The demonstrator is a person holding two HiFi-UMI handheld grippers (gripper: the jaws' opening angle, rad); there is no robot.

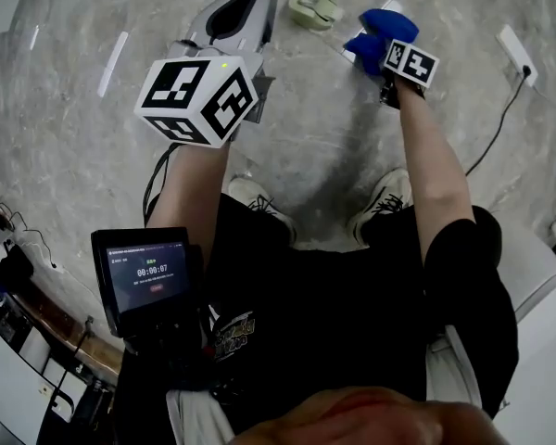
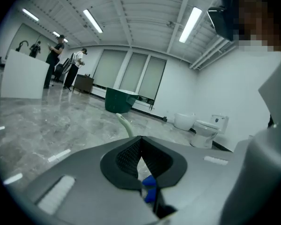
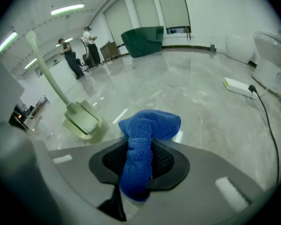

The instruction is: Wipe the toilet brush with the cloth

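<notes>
One-handed wiping may topple the pale green plastic toilet brush (image 3: 82,118) standing on the grey marble floor (image 3: 187,88), since the right gripper (image 3: 139,149) clenches its jaws on the bunched blue cloth (image 3: 152,123) while the left gripper (image 2: 139,142) has its jaws closed on nothing.

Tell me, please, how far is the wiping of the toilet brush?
Done: the right gripper is clamped on the cloth. In hand: it hangs near the toilet brush, not touching it. Left: all the wiping; the brush stands in its holder, and the left gripper is shut, empty.
</notes>
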